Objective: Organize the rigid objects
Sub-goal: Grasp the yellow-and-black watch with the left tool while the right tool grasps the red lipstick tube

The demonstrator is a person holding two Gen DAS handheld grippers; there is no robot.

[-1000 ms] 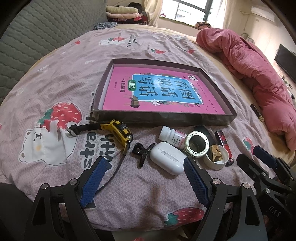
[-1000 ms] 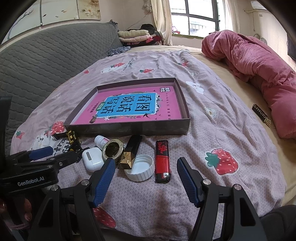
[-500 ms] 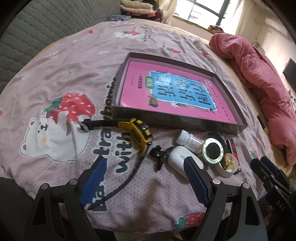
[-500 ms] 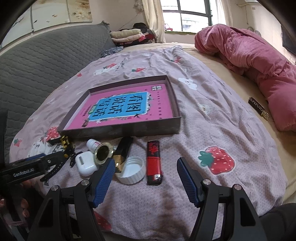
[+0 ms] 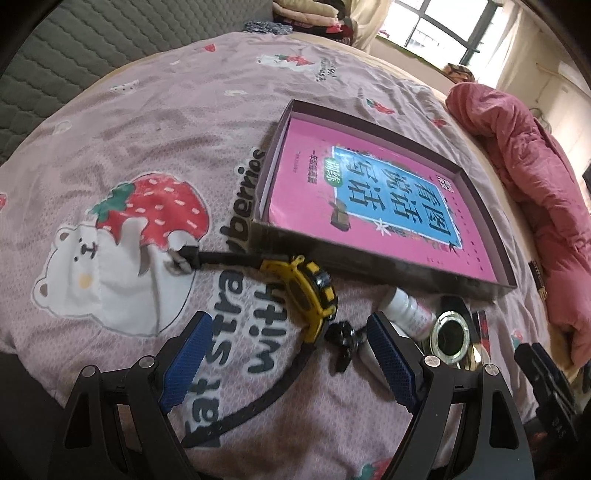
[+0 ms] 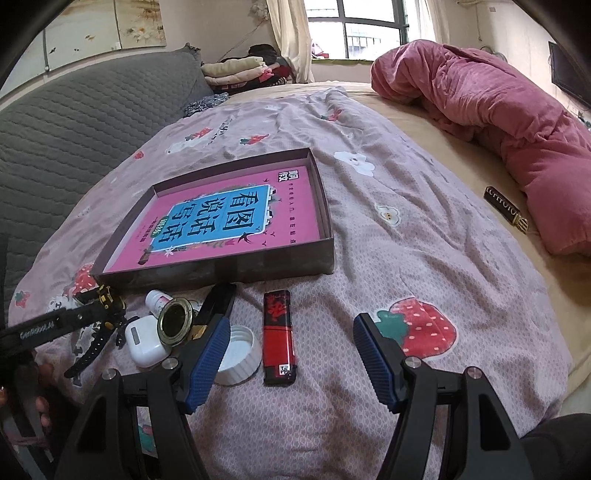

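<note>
The yellow-cased wristwatch with a black strap [image 5: 306, 295] lies on the bedspread just in front of the shallow dark cardboard tray [image 5: 369, 262], near its left corner. The left gripper [image 5: 286, 363], jaws wide and empty, sits nearest, the watch case just ahead between its fingers. The strap runs diagonally, from tray-side left toward the gripper. The right gripper [image 6: 288, 363], also wide, hovers over the red lighter [image 6: 279, 332].

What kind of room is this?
Most likely a bedroom: everything sits on a bed with a strawberry-print sheet, a bunched pink duvet lies beside it, and folded clothes are stacked near the window.
</note>
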